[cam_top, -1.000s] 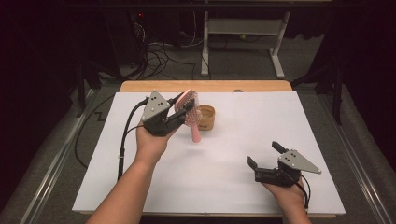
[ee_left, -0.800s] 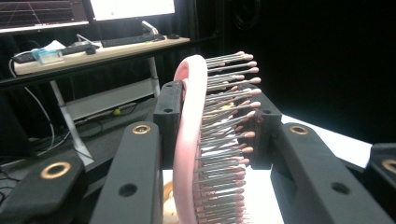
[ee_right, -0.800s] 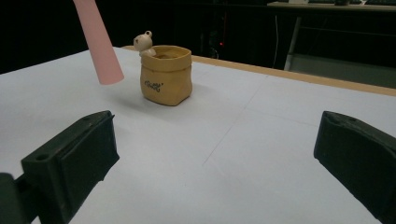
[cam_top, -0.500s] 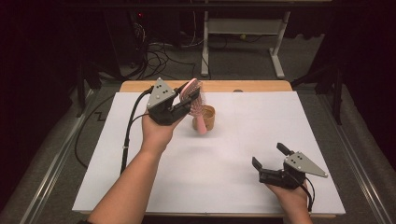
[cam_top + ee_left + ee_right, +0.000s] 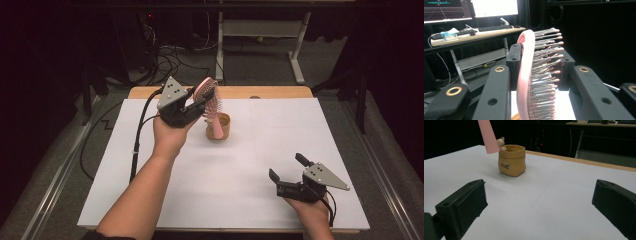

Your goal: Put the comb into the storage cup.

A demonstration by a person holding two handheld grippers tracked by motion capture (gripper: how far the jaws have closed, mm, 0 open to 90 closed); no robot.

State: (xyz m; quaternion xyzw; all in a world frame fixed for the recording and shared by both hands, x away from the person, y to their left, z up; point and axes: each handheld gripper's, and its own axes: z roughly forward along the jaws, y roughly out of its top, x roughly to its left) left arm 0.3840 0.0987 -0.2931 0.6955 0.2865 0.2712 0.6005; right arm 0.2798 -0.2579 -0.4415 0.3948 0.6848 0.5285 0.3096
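Between the clamped left tongs (image 5: 200,104), pink hairbrush (image 5: 212,107); right tongs (image 5: 289,170) wide, empty.

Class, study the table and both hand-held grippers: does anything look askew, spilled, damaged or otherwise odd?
Nothing spilled or damaged. The pink hairbrush, clamped by its head in the left hand-held gripper, hangs tilted, handle down, by the upright tan pot.

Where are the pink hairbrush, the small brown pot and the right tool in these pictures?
pink hairbrush (image 5: 525,75): left gripper view, on its pink back edge.
small brown pot (image 5: 512,162): right gripper view, on its front wall.
right tool (image 5: 286,172): high view, midway between its fingertips.
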